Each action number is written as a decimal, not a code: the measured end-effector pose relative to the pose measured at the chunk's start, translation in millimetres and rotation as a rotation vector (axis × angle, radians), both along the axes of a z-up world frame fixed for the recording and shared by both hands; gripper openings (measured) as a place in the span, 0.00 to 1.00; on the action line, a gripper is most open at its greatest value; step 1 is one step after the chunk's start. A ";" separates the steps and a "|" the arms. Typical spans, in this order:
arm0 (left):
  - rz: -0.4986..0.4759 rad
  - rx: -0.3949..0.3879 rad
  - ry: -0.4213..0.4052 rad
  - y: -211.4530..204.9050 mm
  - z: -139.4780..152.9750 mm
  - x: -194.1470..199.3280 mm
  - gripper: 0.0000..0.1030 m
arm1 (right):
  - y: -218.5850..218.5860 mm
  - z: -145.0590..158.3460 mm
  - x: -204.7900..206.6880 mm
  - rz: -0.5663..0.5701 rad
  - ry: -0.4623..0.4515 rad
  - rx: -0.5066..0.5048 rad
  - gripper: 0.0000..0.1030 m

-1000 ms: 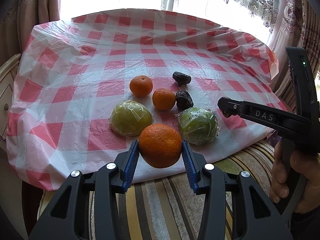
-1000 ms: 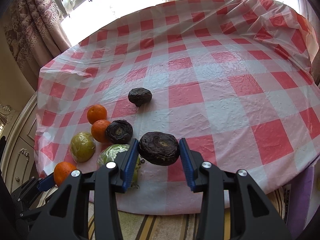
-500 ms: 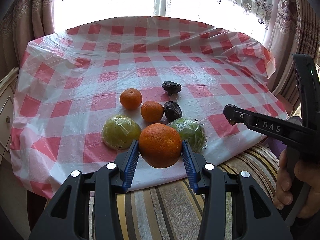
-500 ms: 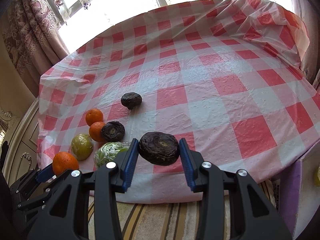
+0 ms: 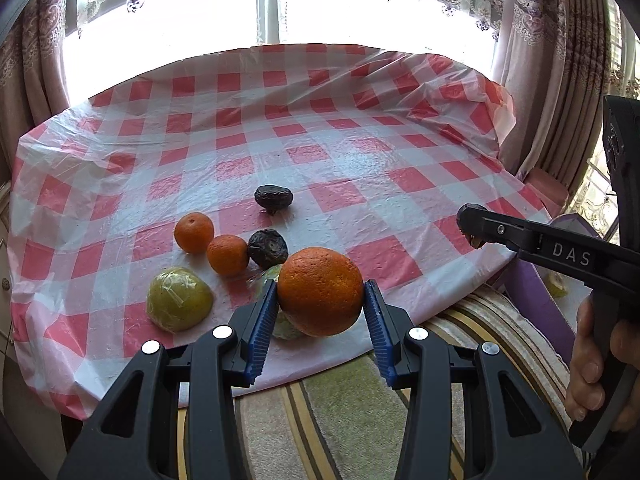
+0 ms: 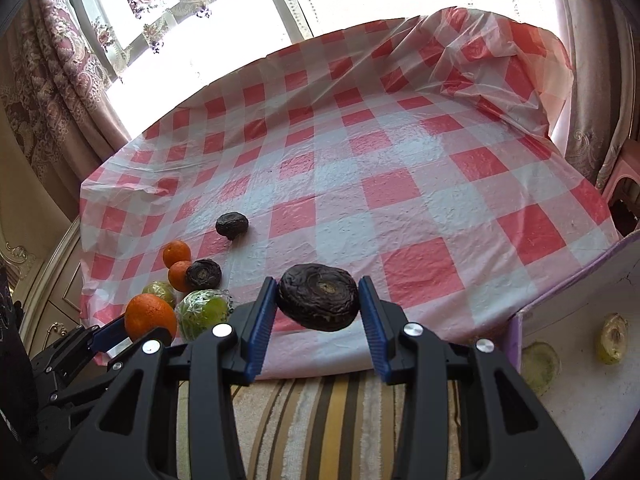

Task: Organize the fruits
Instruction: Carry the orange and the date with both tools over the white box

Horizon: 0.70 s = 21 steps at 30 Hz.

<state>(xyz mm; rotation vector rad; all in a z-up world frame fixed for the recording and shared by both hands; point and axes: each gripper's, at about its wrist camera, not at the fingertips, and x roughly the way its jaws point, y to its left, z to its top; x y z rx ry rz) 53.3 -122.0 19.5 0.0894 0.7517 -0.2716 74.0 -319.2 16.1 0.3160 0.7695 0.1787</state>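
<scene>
My left gripper (image 5: 320,306) is shut on a large orange (image 5: 320,291), held in the air in front of the table's near edge. My right gripper (image 6: 319,302) is shut on a dark wrinkled fruit (image 6: 319,296), also held off the table. On the checked cloth lie two small oranges (image 5: 194,232) (image 5: 227,254), two dark wrinkled fruits (image 5: 273,198) (image 5: 267,248) and two plastic-wrapped green fruits (image 5: 179,298) (image 6: 202,308). One green fruit is mostly hidden behind the orange in the left wrist view.
A red-and-white checked cloth (image 6: 400,200) covers the table. A striped cushion (image 5: 320,412) lies below the near edge. A purple-edged white box (image 6: 580,344) at the right holds yellowish fruits (image 6: 612,338). Curtains (image 6: 60,80) and a window stand behind.
Both grippers have drawn back and up from the table with their fruits; the table looks farther away. The white box has come into the right wrist view.
</scene>
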 end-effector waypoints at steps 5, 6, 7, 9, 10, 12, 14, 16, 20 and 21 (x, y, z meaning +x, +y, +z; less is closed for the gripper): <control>-0.058 0.017 -0.005 -28.0 1.7 -1.4 0.41 | -37.0 -1.3 -12.4 -0.062 0.005 0.000 0.41; -0.069 0.017 -0.004 -33.5 2.1 -1.6 0.41 | -44.7 -2.1 -14.5 -0.075 0.006 0.001 0.41; -0.080 0.018 -0.004 -39.0 2.5 -1.9 0.41 | -52.5 -2.9 -16.4 -0.089 0.008 0.001 0.41; -0.105 0.022 -0.006 -49.8 3.7 -3.3 0.41 | -69.0 -4.6 -20.3 -0.119 0.012 -0.001 0.41; -0.118 0.025 -0.008 -55.4 4.4 -3.9 0.41 | -76.7 -5.5 -22.8 -0.133 0.015 -0.002 0.41; -0.143 0.029 -0.009 -66.4 5.1 -5.4 0.41 | -92.2 -7.3 -28.1 -0.160 0.018 -0.008 0.41; -0.169 0.030 -0.007 -78.5 5.6 -7.0 0.41 | -105.4 -9.8 -32.7 -0.186 0.024 -0.015 0.41; -0.196 0.033 -0.009 -90.8 6.3 -8.9 0.41 | -119.3 -13.4 -36.5 -0.211 0.031 -0.013 0.41; -0.252 0.037 -0.007 -115.8 7.0 -14.3 0.41 | -146.2 -22.7 -42.4 -0.252 0.052 -0.014 0.41; -0.266 0.038 -0.006 -122.2 7.1 -15.1 0.41 | -152.7 -25.1 -43.3 -0.264 0.058 -0.015 0.41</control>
